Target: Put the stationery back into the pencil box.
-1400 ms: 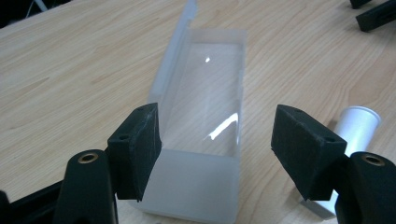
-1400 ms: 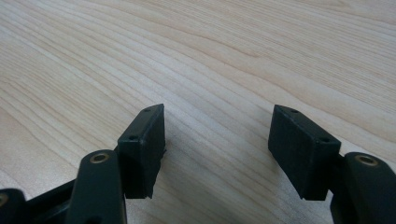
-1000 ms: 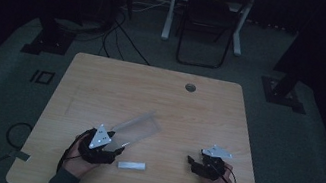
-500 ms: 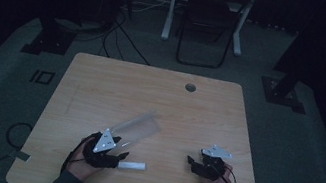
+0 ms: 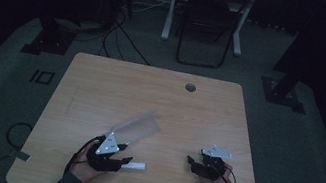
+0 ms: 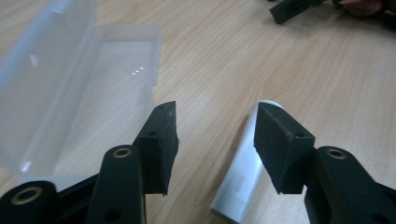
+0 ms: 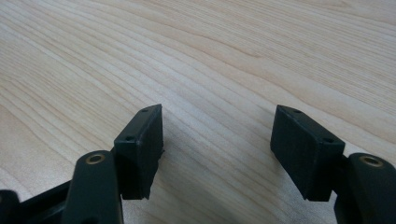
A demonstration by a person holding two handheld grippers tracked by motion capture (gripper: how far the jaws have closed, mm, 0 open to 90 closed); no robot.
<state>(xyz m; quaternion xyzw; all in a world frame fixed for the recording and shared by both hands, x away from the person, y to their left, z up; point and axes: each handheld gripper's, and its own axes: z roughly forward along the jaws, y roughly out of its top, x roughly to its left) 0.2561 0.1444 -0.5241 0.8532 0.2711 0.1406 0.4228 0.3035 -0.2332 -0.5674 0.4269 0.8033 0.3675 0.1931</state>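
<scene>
A clear plastic box (image 5: 135, 127) with its lid swung open lies left of centre on the wooden table (image 5: 159, 101); in the left gripper view the clear box (image 6: 84, 88) takes up the left side. A small white stick-shaped object (image 5: 134, 166) lies near the front edge, and the same white object (image 6: 245, 172) rests on the wood under the right jaw. My left gripper (image 5: 124, 160) (image 6: 215, 142) hovers over it, open, holding nothing. My right gripper (image 5: 190, 161) (image 7: 217, 149) rests at the front right, open above bare wood.
A round cable hole (image 5: 190, 87) sits near the table's far edge. A folding chair (image 5: 206, 28) and stand legs stand on the dark floor beyond the table. Cables trail on the floor at the left.
My left gripper has shifted slightly right and forward, closer over the white object. The right gripper and the box have stayed in place.
</scene>
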